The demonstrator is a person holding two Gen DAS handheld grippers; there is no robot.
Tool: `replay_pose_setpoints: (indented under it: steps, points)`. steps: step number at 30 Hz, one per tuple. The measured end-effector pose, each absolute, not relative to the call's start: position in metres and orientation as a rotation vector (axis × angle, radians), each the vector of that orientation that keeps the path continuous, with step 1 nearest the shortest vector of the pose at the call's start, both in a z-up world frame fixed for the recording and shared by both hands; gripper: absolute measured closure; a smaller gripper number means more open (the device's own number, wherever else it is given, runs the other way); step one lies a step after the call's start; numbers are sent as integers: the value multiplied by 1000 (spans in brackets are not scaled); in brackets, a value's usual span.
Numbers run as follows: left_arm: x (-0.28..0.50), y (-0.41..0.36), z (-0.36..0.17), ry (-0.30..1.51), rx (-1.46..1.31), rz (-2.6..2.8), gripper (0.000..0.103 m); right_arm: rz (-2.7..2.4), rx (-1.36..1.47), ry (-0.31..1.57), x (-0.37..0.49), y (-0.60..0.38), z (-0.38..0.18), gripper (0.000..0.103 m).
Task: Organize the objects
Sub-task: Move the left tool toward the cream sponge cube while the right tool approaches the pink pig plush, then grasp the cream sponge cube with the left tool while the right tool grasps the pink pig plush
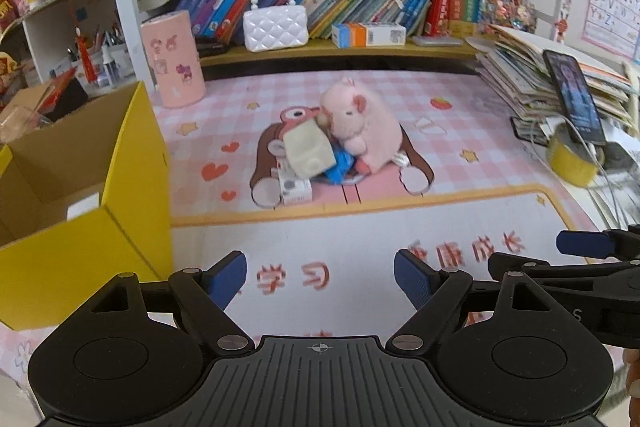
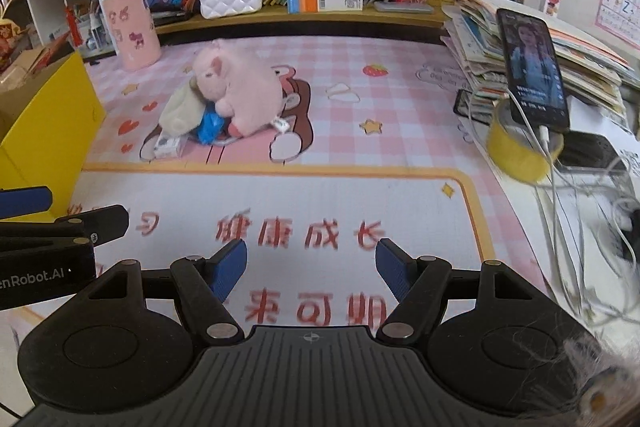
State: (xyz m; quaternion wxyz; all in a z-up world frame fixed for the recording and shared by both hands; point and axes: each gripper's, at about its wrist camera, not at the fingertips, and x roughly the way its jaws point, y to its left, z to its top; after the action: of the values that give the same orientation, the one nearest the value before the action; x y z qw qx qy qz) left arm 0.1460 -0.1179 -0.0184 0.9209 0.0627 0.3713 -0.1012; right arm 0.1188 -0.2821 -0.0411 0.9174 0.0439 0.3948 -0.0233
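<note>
An open yellow cardboard box [image 1: 80, 227] is seen at the table's left edge. Just behind it, near the back edge, a pink cylindrical holder with cartoon stickers [image 1: 174, 59] stands upright. At the table's middle, a pile is formed by a small white carton [image 1: 295, 189], a beige soft cube [image 1: 309, 149], a crumpled blue wrapper [image 1: 340, 165] and a pink plush pig [image 1: 362, 121], all touching. At the right edge, a black phone [image 2: 534, 67] is propped in a yellow tape roll [image 2: 520, 151]. Near the front edge, the left gripper [image 1: 320, 277] and right gripper [image 2: 311, 269] are held spread apart, nothing between their blue pads.
</note>
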Motion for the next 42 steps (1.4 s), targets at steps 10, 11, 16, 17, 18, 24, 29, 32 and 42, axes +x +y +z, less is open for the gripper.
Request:
replay_pose_setpoints:
  steps: [10, 11, 16, 17, 18, 24, 29, 32, 42]
  points:
    - [182, -131, -8, 722, 122, -144, 20, -26, 107, 764, 156, -302, -32, 34]
    - [184, -132, -8, 719, 120, -139, 20, -24, 108, 761, 159, -303, -31, 34]
    - [197, -138, -6, 707, 115, -124, 20, -15, 104, 747, 175, -311, -29, 34]
    - [200, -139, -6, 705, 115, -122, 20, -12, 105, 745, 178, -312, -28, 34]
    - [202, -140, -6, 703, 116, -119, 20, -11, 105, 743, 181, -314, -28, 34]
    - [221, -147, -6, 682, 116, -101, 20, -7, 109, 735, 198, -322, -28, 34]
    - [241, -152, -13, 689, 119, -98, 20, -9, 99, 729, 215, -327, -31, 34]
    - [255, -154, -24, 717, 129, -81, 21, -13, 101, 736, 227, -331, -34, 34]
    - [298, -139, -53, 842, -59, -70, 26, 8, 86, 733, 250, -332, -31, 33]
